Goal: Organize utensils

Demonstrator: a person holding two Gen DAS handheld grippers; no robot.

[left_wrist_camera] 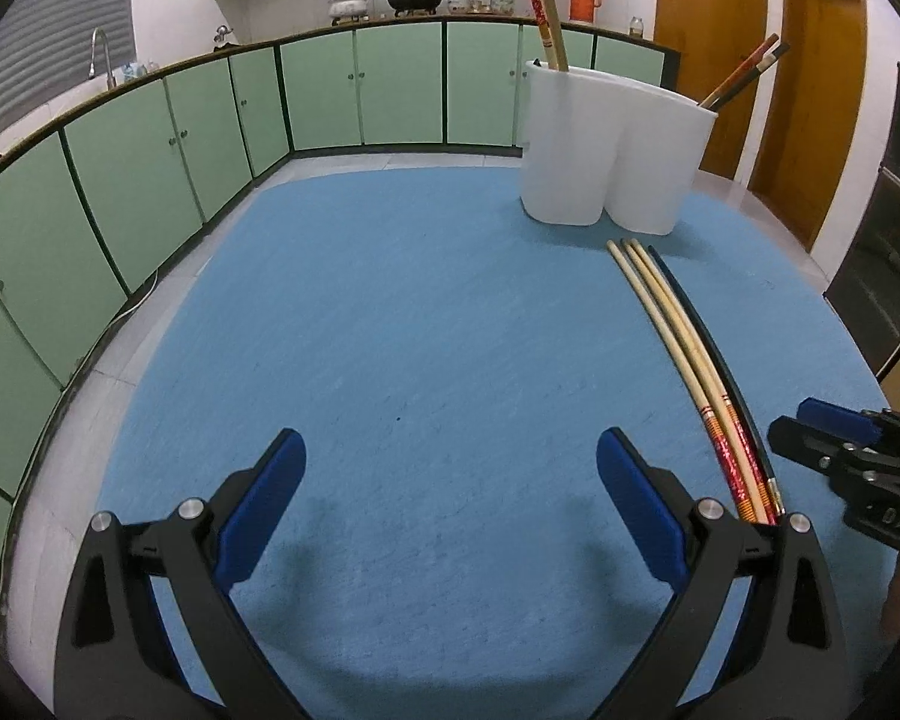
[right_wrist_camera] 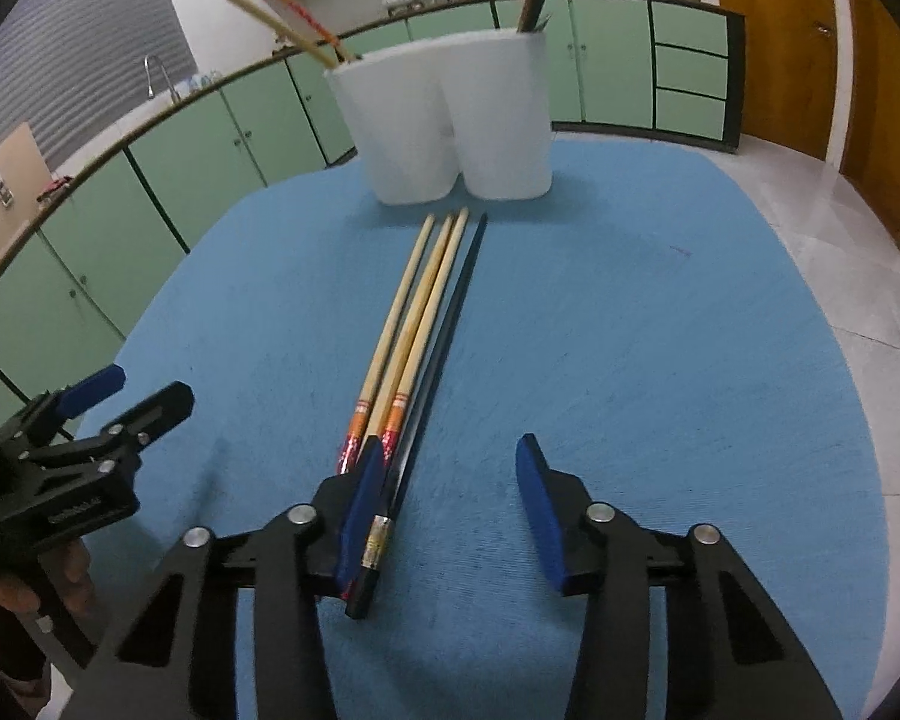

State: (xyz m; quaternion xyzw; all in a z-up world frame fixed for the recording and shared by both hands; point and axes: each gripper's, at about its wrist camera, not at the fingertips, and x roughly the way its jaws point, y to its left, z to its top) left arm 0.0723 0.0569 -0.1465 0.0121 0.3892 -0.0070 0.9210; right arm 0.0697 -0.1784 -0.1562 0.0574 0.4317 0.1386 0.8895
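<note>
In the left wrist view, four chopsticks are seen lying side by side on the blue mat [left_wrist_camera: 420, 330]: three bamboo chopsticks [left_wrist_camera: 678, 336] with red and orange patterned butts, and one black chopstick [left_wrist_camera: 711, 330] along their right edge. Their long axis runs away from the camera, thin tips pointed toward the white two-compartment holder [left_wrist_camera: 612, 150], butt ends nearest the viewer. The holder stands upright at the mat's far side, just beyond the tips; two bamboo chopsticks [left_wrist_camera: 543, 6] lean in its left compartment, dark ones [left_wrist_camera: 744, 72] in its right. The left gripper [left_wrist_camera: 450, 480] is held wide apart and empty over bare mat, left of the bundle. The right gripper [left_wrist_camera: 810, 426] is seen at the right edge, just beside the butts.

In the right wrist view, the right gripper [right_wrist_camera: 447, 498] is spread wide; its left finger [right_wrist_camera: 360, 504] is placed over the butts of the bamboo chopsticks [right_wrist_camera: 414, 312], the black chopstick [right_wrist_camera: 450, 324] lying just inside the gap. Nothing is clamped. The holder [right_wrist_camera: 444, 126] stands straight ahead of the tips. The left gripper [right_wrist_camera: 123, 396] is seen at the left, well apart from the bundle.
</note>
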